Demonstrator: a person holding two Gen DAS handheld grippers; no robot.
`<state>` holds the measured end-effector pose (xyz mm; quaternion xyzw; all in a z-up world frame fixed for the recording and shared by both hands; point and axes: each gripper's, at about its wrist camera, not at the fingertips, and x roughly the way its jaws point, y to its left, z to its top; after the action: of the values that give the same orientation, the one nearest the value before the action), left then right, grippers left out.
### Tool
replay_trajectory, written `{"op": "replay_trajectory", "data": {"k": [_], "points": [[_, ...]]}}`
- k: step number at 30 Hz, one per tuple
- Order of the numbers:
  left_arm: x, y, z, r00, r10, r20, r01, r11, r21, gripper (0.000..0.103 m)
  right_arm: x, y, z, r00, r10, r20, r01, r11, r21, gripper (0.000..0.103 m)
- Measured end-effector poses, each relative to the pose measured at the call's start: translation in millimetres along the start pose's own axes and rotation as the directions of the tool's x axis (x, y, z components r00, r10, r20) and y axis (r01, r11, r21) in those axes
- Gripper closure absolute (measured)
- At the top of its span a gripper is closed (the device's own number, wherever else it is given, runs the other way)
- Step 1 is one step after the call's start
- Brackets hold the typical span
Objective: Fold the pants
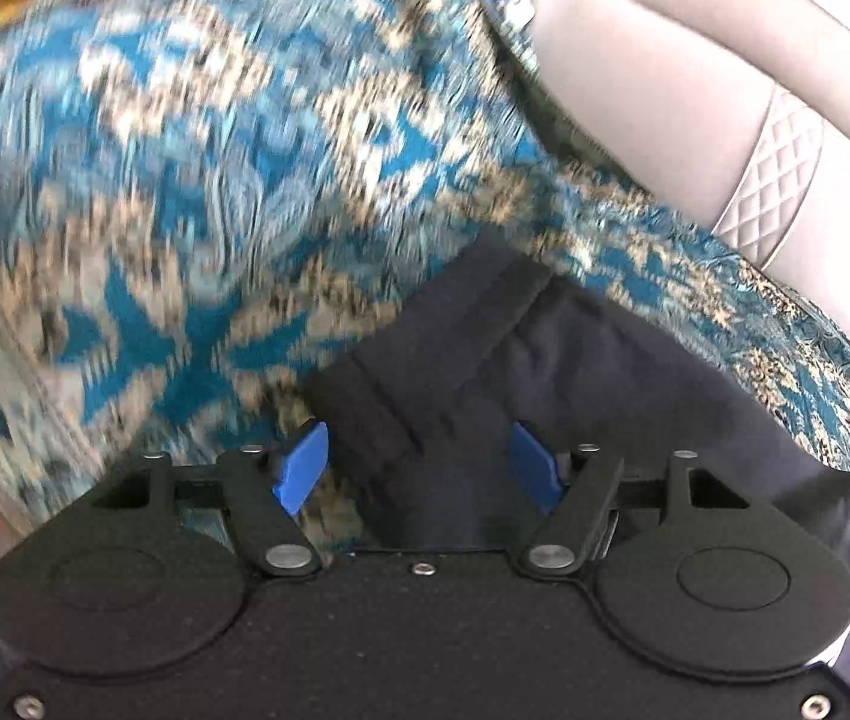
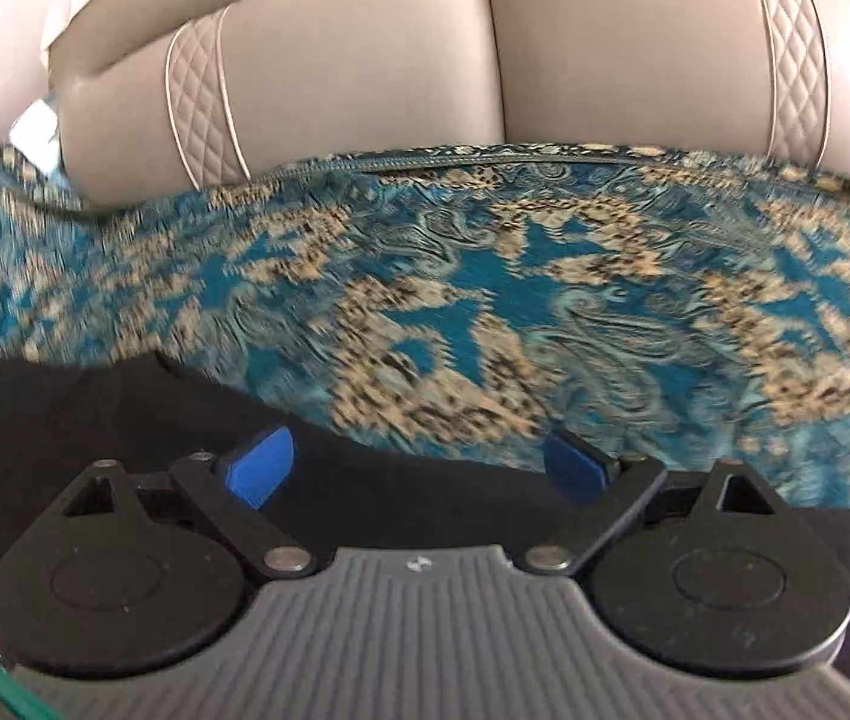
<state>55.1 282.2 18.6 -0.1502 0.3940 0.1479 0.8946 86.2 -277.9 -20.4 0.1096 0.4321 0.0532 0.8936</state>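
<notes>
Dark pants [image 1: 484,360] lie on the blue-patterned cover [image 1: 185,180] of the sofa [image 2: 365,60], bunched w/ a folded edge showing. Left hand-held gripper [image 1: 419,468] hangs over them, jaws apart, nothing pinched. Right hand-held gripper [image 2: 419,468] likewise wide, over the cloth's edge. Looks like a fold's down; prob more folding & smoothing left.

The pants [image 1: 544,372] are plain black, seen again in the right wrist view [image 2: 95,414]. Under them, the cover [image 2: 544,300] is teal blue with a beige and light-blue paisley pattern flecked with black. Behind the cover, the sofa [image 2: 365,72] is pale grey-beige with diamond-quilted bands edged in white piping. Both grippers' pads [image 1: 305,468] are bright blue on black linkages.
</notes>
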Motion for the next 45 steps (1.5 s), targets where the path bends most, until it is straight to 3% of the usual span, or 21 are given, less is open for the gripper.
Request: {"op": "replay_trajectory", "data": {"k": [1, 4, 5, 7, 9, 11, 12, 14, 16, 20, 22, 25, 27, 28, 30, 32, 35, 39, 40, 45], "points": [[-2.2, -2.9, 4.5, 1.000, 0.004, 0.013, -0.004, 1.000, 0.026, 0.034, 0.0, 0.0, 0.0, 1.000, 0.000, 0.000, 0.000, 1.000, 0.000, 0.007], [-2.5, -17.4, 16.9, 1.000, 0.002, 0.008, -0.002, 0.996, 0.089, 0.027, -20.0, -27.7, 4.8, 0.983, -0.167, -0.077, 0.161, 0.984, -0.077, 0.007], [0.8, -22.7, 22.0, 1.000, -0.003, -0.014, 0.005, 0.996, 0.091, 0.027, -29.4, -47.5, 5.0, 0.969, -0.230, -0.094, 0.226, 0.973, -0.051, 0.007], [10.7, -31.7, 33.9, 0.997, -0.034, -0.068, 0.037, 0.998, 0.048, 0.027, -49.3, -97.4, 5.1, 0.943, -0.305, -0.132, 0.323, 0.935, 0.145, 0.007], [20.7, -39.9, 45.0, 0.991, -0.066, -0.116, 0.065, 0.998, -0.013, 0.027, -72.1, -158.0, -4.5, 0.944, -0.285, -0.165, 0.329, 0.831, 0.448, 0.007], [31.8, -50.6, 56.7, 0.985, -0.068, -0.158, 0.058, 0.996, -0.068, 0.025, -91.0, -208.7, -19.5, 0.935, -0.300, -0.188, 0.346, 0.663, 0.664, 0.007], [37.8, -55.7, 61.0, 0.984, -0.061, -0.170, 0.046, 0.995, -0.089, 0.024, -99.1, -225.9, -25.9, 0.927, -0.319, -0.197, 0.358, 0.595, 0.719, 0.007], [48.0, -67.6, 71.4, 0.983, -0.044, -0.176, 0.023, 0.993, -0.119, 0.021, -107.2, -249.0, -34.0, 0.913, -0.346, -0.218, 0.375, 0.498, 0.782, 0.007], [59.7, -79.1, 77.2, 0.984, -0.009, -0.181, -0.017, 0.989, -0.145, 0.020, -102.0, -265.5, -36.5, 0.890, -0.373, -0.261, 0.413, 0.421, 0.808, 0.007], [82.0, -99.1, 78.9, 0.975, 0.083, -0.207, -0.117, 0.981, -0.154, 0.017, -75.8, -287.0, -42.4, 0.834, -0.413, -0.366, 0.506, 0.310, 0.805, 0.008], [88.8, -105.0, 77.1, 0.970, 0.119, -0.211, -0.151, 0.977, -0.147, 0.017, -71.4, -294.7, -52.4, 0.829, -0.414, -0.376, 0.507, 0.270, 0.819, 0.003], [95.5, -110.1, 73.5, 0.966, 0.149, -0.209, -0.180, 0.973, -0.142, 0.014, -77.9, -302.6, -58.5, 0.821, -0.434, -0.372, 0.504, 0.243, 0.829, 0.004], [100.6, -111.7, 70.9, 0.960, 0.169, -0.223, -0.201, 0.971, -0.132, 0.014, -79.9, -308.6, -59.8, 0.823, -0.424, -0.378, 0.497, 0.214, 0.841, 0.009], [104.2, -111.8, 69.3, 0.954, 0.180, -0.238, -0.214, 0.969, -0.125, 0.013, -82.2, -309.9, -61.2, 0.829, -0.416, -0.374, 0.487, 0.207, 0.848, 0.017], [112.0, -109.9, 65.8, 0.937, 0.209, -0.278, -0.251, 0.960, -0.126, 0.011, -85.6, -306.0, -61.3, 0.816, -0.423, -0.395, 0.514, 0.216, 0.830, 0.030], [114.1, -110.0, 63.8, 0.933, 0.231, -0.275, -0.271, 0.955, -0.119, 0.010, -89.7, -301.8, -61.8, 0.816, -0.419, -0.398, 0.522, 0.239, 0.819, 0.054], [116.9, -113.1, 62.1, 0.928, 0.248, -0.280, -0.283, 0.955, -0.094, 0.008, -96.1, -301.6, -66.4, 0.836, -0.388, -0.388, 0.500, 0.247, 0.830, 0.078], [119.3, -115.9, 61.5, 0.922, 0.257, -0.289, -0.290, 0.954, -0.076, 0.006, -100.4, -288.9, -75.0, 0.850, -0.380, -0.365, 0.482, 0.281, 0.830, 0.088], [119.1, -115.7, 61.9, 0.923, 0.254, -0.290, -0.289, 0.954, -0.084, 0.006, -101.9, -286.5, -78.8, 0.853, -0.381, -0.357, 0.473, 0.277, 0.836, 0.092], [119.8, -111.8, 64.0, 0.928, 0.227, -0.297, -0.269, 0.957, -0.109, 0.003, -114.4, -283.2, -104.9, 0.887, -0.359, -0.292, 0.389, 0.237, 0.890, 0.093]]}}
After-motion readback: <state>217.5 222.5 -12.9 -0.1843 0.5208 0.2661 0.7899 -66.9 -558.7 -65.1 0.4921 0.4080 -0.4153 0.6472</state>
